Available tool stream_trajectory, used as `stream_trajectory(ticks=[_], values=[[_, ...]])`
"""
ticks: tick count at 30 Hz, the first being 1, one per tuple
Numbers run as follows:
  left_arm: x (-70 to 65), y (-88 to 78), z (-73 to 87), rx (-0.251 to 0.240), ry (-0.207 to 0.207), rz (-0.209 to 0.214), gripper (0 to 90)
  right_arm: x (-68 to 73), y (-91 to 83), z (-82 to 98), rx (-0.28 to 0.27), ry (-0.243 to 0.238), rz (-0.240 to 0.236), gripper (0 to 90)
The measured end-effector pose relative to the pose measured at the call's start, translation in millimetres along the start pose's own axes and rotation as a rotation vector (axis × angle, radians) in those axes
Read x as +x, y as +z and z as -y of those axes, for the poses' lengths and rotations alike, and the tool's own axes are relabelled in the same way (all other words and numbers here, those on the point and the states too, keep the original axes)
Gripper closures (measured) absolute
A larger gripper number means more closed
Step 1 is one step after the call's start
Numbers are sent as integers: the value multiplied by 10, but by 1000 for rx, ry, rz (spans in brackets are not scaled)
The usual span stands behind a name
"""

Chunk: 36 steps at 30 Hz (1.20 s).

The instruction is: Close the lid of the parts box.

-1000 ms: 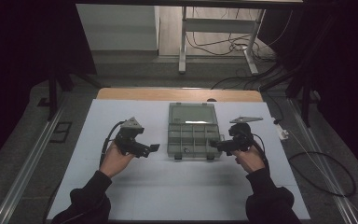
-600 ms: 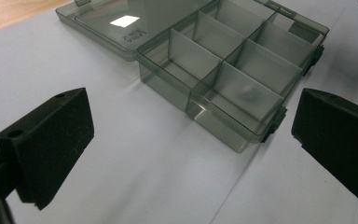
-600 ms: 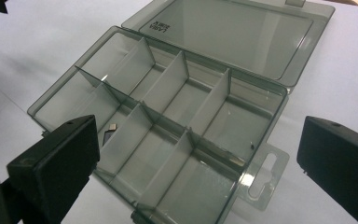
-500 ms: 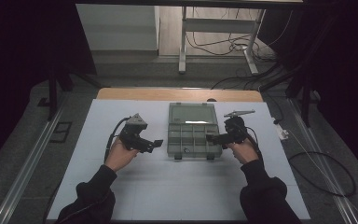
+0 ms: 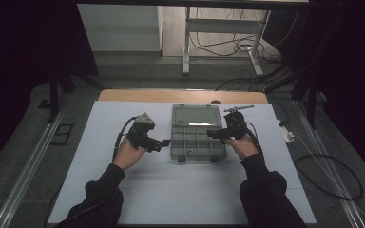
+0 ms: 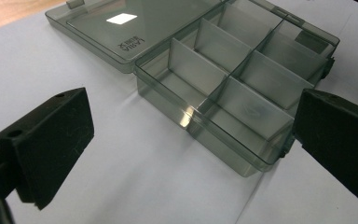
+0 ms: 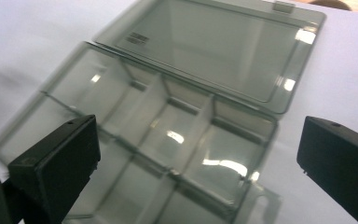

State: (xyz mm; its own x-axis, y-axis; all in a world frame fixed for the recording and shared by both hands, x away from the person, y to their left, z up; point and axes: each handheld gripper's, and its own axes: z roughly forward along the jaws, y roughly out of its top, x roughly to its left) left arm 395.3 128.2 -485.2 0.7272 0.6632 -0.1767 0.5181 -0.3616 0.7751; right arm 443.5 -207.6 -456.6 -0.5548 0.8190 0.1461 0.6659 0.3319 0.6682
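Two hands hold claws low over the white table. The left gripper and the right gripper are both wide open, holding nothing. Between them sits the clear box, its lid lying open at the far side.

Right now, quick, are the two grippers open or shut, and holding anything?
Left gripper: open, holding nothing, beside the clear box.
Right gripper: open, holding nothing, over that box.
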Motion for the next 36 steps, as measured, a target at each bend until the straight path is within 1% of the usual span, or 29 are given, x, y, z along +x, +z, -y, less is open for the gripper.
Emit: stream_trajectory(ticks=[2,5,7,12,15,19,21,23,27,31,36], values=[[10,33,-7,6,-4,3,0,-11,31,-29,17,-8,23,0],[25,77,-17,10,-10,11,0,-36,64,-64,21,-11,25,0],[31,97,-23,11,-12,14,0,-62,99,-91,30,-13,39,0],[47,151,-40,17,-2,11,0,-117,178,-149,52,-6,68,0],[59,186,-52,19,5,9,0,-161,222,-184,53,7,76,0],[71,238,-69,20,19,2,0,-210,280,-242,69,5,101,0],[83,274,-81,22,32,-5,0,-237,306,-274,66,11,99,0],[94,298,-87,22,35,-6,0,-263,346,-312,79,21,105,0],[125,354,-96,25,37,-8,0,-297,391,-354,78,27,109,0],[153,399,-105,30,37,-5,0,-333,455,-384,95,32,126,0],[182,454,-132,30,39,6,0,-381,526,-419,99,41,135,0]])
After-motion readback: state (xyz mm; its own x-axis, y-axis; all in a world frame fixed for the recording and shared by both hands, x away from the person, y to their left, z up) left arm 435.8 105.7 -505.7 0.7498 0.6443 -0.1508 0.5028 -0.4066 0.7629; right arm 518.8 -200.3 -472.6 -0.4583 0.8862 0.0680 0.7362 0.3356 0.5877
